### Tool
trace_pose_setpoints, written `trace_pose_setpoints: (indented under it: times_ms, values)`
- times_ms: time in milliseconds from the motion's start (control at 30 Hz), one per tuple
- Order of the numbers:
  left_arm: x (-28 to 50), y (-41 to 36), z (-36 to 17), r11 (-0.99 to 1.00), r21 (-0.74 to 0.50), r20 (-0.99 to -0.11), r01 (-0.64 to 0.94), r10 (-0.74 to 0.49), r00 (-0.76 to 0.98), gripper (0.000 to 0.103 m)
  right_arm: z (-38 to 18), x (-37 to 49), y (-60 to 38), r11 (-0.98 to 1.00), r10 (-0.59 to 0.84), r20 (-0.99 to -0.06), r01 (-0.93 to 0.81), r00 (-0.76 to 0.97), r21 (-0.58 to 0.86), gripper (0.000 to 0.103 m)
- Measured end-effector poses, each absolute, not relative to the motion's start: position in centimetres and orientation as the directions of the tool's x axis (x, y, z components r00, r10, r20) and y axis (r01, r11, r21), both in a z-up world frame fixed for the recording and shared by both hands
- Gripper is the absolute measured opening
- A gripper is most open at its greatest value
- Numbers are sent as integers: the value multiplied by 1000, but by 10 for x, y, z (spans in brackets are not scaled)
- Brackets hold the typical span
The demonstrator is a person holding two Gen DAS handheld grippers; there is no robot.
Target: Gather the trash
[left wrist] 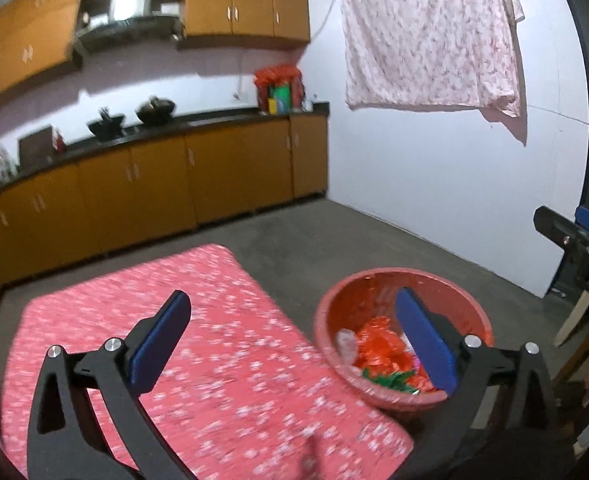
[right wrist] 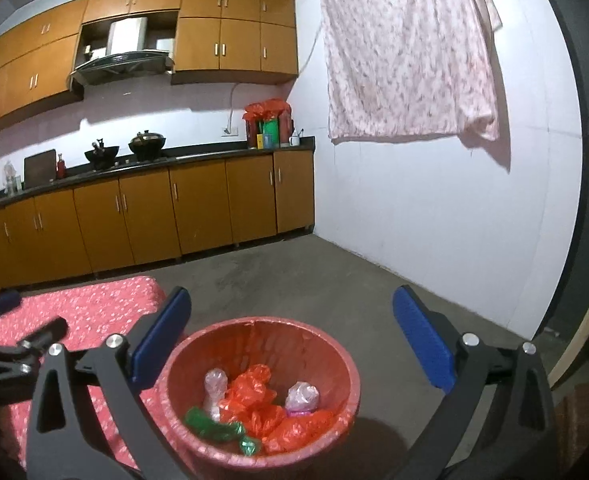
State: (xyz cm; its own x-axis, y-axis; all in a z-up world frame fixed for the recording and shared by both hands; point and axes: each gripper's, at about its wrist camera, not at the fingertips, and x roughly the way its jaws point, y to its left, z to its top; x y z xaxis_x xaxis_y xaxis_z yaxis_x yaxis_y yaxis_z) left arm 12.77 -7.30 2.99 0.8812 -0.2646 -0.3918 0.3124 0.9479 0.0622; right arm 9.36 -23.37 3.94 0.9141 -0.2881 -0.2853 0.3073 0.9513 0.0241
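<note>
A red plastic basket (right wrist: 346, 372) stands on the floor beside a low table with a red flowered cloth (left wrist: 214, 360). It holds orange plastic bags (right wrist: 254, 396), a green wrapper (right wrist: 210, 428) and clear crumpled plastic (right wrist: 214, 388). The basket also shows at the right in the left wrist view (left wrist: 326, 320). My left gripper (left wrist: 294, 340) is open and empty above the table's right edge. My right gripper (right wrist: 294, 340) is open and empty above the basket. The left gripper also shows at the left edge of the right wrist view (right wrist: 22, 344).
Brown kitchen cabinets (right wrist: 154, 212) with a dark counter run along the back wall. A white wall (right wrist: 434, 220) with a hanging pink flowered sheet (right wrist: 406, 52) is at the right. Grey concrete floor (right wrist: 314, 276) lies beyond the basket.
</note>
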Motion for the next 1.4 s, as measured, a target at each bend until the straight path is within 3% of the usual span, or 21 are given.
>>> trace_pose_setpoints:
  times_ms: [167,500,1400]
  values:
    - [92,-48,34,964,68,-369,256,-214,905,101,41,66,-197,955,-292,-287,295,912,-37,99]
    - [43,-22,21,983,76,-361,169,-131,923,101,22,26,-158,987,-147,-351,161,925,10,99]
    - [21,5,12,991,12,-359,136,-123,925,101,13,2,-139,988,-146,-356,154,923,-7,99]
